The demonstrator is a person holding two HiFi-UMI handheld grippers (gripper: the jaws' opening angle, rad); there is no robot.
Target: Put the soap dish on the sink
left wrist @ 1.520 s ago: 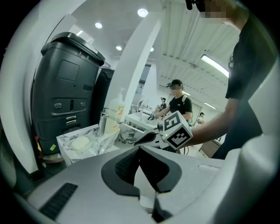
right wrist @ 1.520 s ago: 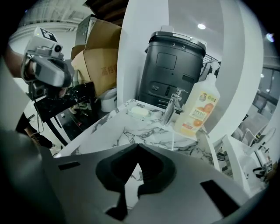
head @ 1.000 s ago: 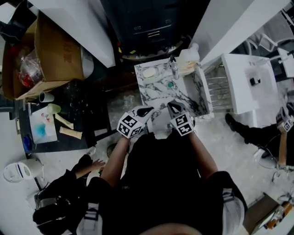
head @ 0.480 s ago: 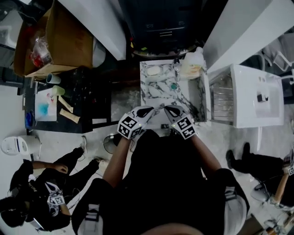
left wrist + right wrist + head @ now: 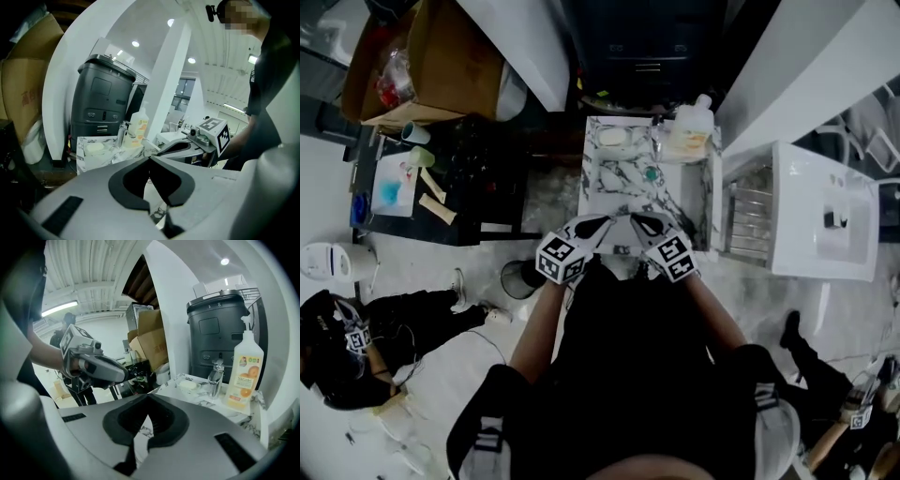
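Both my grippers hang side by side at the near edge of the marbled sink counter, at about 6 o'clock of it; my left gripper has its jaws shut tip to tip with nothing between them, and my right gripper is closed the same way, also empty; the soap dish sits on the counter's far left corner, at roughly 12 o'clock from my left gripper and well apart from it, with a pale bar in it; the chrome faucet stands just to the dish's 3 o'clock; an orange-labelled pump bottle stands beyond the faucet, at 1 o'clock from my right gripper.
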